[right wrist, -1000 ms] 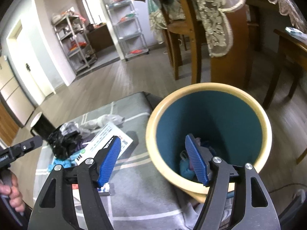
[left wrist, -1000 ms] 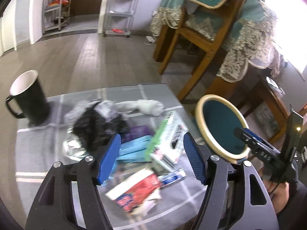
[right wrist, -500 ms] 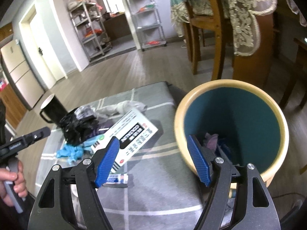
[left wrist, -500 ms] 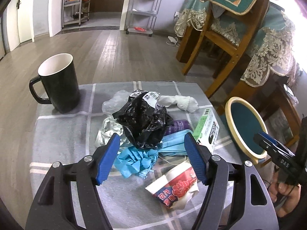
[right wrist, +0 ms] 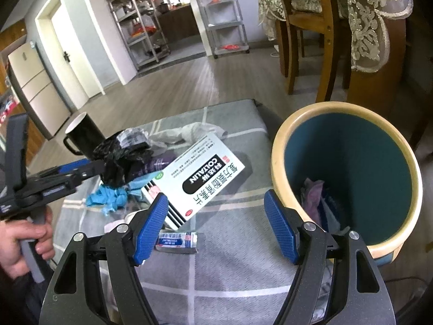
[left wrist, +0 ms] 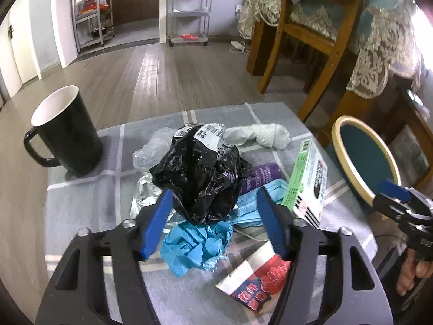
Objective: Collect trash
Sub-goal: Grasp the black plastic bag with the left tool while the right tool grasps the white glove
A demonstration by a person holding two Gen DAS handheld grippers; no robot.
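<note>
A pile of trash lies on the grey checked cloth point(left wrist: 81, 203): a crumpled black bag point(left wrist: 200, 173), a blue crumpled wad point(left wrist: 197, 246), a light-blue mask point(left wrist: 251, 203), a white and green medicine box point(right wrist: 200, 173) and a red and white packet point(left wrist: 257, 279). My left gripper point(left wrist: 215, 216) hangs just above the pile. Its jaws are closing, with the bag's lower end and the blue wad between them, and the pads touch nothing. My right gripper point(right wrist: 216, 224) stands open over the cloth near the box, left of the cream and teal bin point(right wrist: 351, 157), which holds some trash.
A black mug point(left wrist: 67, 132) stands at the cloth's left edge. White tissue point(left wrist: 259, 134) lies behind the bag and a small flat packet point(right wrist: 177, 239) in front of the box. A wooden chair point(left wrist: 305, 40) and a lace-covered table stand beyond the bin.
My left gripper has sunk toward the pile and its jaws have narrowed. My right gripper has swung left from above the bin to above the cloth by the box.
</note>
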